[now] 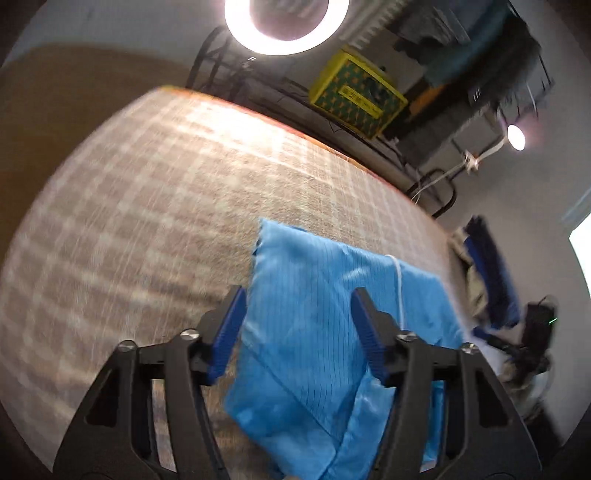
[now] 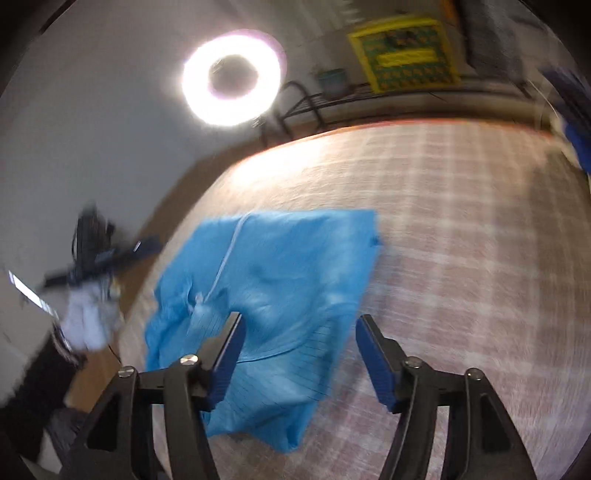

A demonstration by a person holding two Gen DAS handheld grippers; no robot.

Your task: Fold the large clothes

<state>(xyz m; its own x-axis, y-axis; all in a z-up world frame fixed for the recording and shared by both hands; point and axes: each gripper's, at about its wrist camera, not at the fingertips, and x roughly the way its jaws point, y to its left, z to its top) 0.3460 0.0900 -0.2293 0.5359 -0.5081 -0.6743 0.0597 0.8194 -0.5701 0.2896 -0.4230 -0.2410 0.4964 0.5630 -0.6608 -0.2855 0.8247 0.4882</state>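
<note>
A light blue garment (image 1: 317,266) lies folded into a rough rectangle on the checked table cover (image 1: 166,184), with a white cord (image 1: 399,280) running across it. My left gripper (image 1: 298,295) is open just above it, its blue pads (image 1: 227,332) standing on either side of the fabric without pressing on it. In the right wrist view the same garment (image 2: 280,258) lies left of centre on the table cover (image 2: 461,221). My right gripper (image 2: 300,319) is open over the garment's near right corner, with nothing pinched. Both views are blurred.
A ring light (image 1: 286,22) glows beyond the table's far edge, and a yellow box (image 1: 356,96) sits on a dark rack behind it. A dark blue cloth pile (image 1: 487,273) lies at the table's right end. Wooden floor (image 2: 166,214) shows past the left edge.
</note>
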